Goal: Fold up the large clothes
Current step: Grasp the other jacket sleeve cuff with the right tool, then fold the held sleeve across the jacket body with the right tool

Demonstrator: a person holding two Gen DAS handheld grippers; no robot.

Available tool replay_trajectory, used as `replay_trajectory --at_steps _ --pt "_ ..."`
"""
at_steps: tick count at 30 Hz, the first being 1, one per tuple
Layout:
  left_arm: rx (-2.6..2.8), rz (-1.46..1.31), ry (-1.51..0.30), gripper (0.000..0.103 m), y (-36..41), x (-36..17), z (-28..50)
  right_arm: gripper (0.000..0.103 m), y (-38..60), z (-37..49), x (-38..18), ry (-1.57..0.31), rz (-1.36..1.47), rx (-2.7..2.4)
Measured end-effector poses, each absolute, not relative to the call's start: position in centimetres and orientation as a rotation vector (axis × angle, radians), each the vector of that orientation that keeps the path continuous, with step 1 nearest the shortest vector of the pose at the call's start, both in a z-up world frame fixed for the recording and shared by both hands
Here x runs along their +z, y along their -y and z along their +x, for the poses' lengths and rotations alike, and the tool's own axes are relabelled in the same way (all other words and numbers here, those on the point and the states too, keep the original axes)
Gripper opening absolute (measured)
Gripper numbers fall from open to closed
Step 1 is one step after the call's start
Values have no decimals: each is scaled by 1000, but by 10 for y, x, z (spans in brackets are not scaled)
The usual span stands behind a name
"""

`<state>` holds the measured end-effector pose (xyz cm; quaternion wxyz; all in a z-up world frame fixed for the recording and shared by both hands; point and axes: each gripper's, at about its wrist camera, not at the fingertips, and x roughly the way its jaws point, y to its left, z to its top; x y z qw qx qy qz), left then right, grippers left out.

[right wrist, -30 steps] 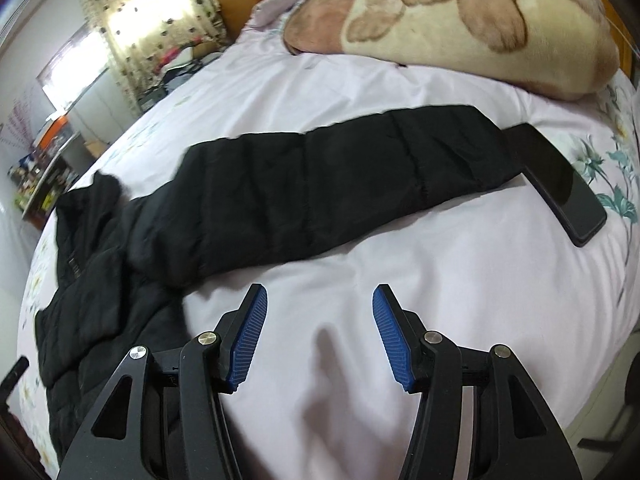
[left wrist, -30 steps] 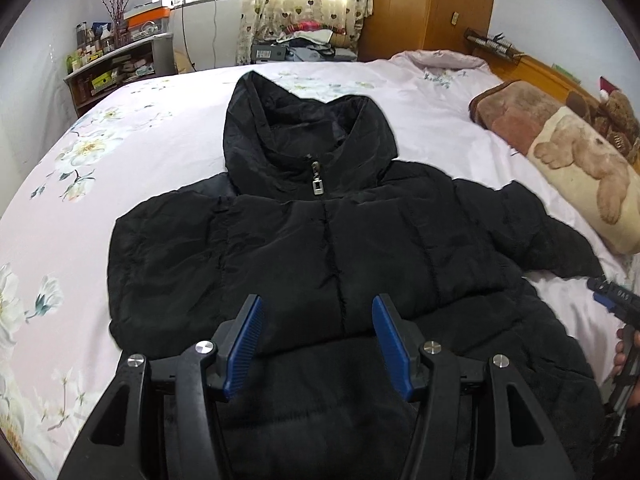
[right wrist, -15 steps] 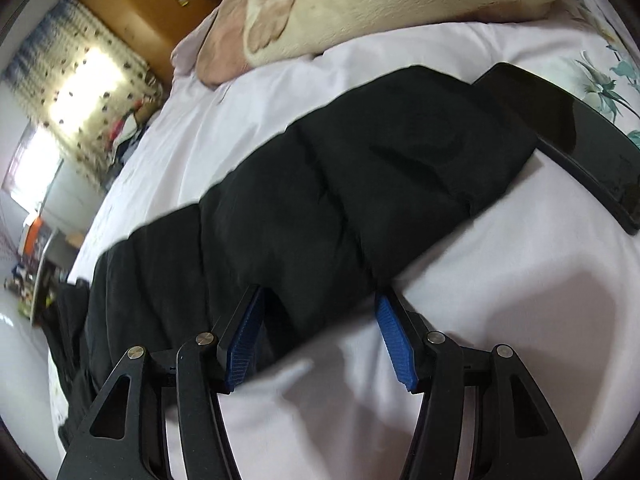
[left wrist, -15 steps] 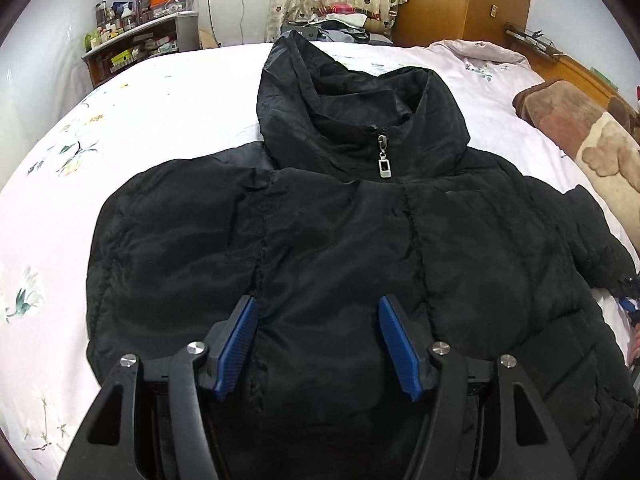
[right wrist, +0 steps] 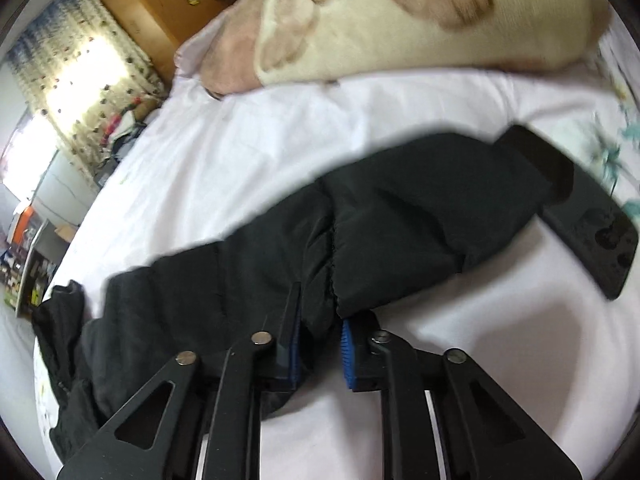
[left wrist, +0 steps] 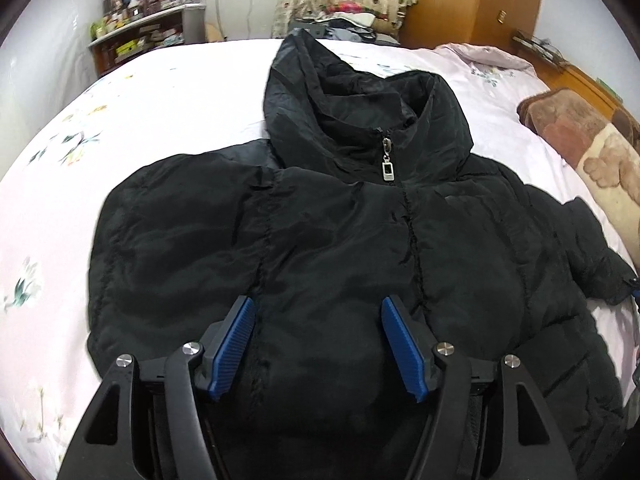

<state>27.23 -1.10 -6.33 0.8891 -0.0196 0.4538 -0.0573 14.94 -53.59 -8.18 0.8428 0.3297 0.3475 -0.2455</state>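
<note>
Black quilted jacket (left wrist: 320, 240), pale pink floral bedsheet (left wrist: 168, 92), blue-padded black claw (left wrist: 316, 344), cream-and-brown pillow (right wrist: 400, 20)

Bare sheet (right wrist: 500, 360) beside sleeve (right wrist: 400, 220); phone (right wrist: 592, 232) and pillow (right wrist: 400, 20) beyond.

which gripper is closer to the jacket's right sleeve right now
Right. The right gripper is clamped on the sleeve near its middle; the left gripper hangs open over the jacket's front.

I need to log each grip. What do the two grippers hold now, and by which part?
The right gripper has its jaws closed on the black jacket, pinching its sleeve along the near edge. The left gripper holds nothing; its jaws are open over the jacket's front.
</note>
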Motion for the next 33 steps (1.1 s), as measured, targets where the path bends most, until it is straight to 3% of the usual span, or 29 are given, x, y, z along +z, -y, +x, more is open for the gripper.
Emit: replay_trajectory --at_steps 16,26,33 --pt "-84 -103 -852 68 -40 4 224 11 412 173 86 -553 473 -249" --pt "-39 -126 -798 68 -83 30 219 11 327 207 101 -589 380 -79" --pt "-8 -201 -818 68 -107 13 214 11 264 234 65 -694 332 32"
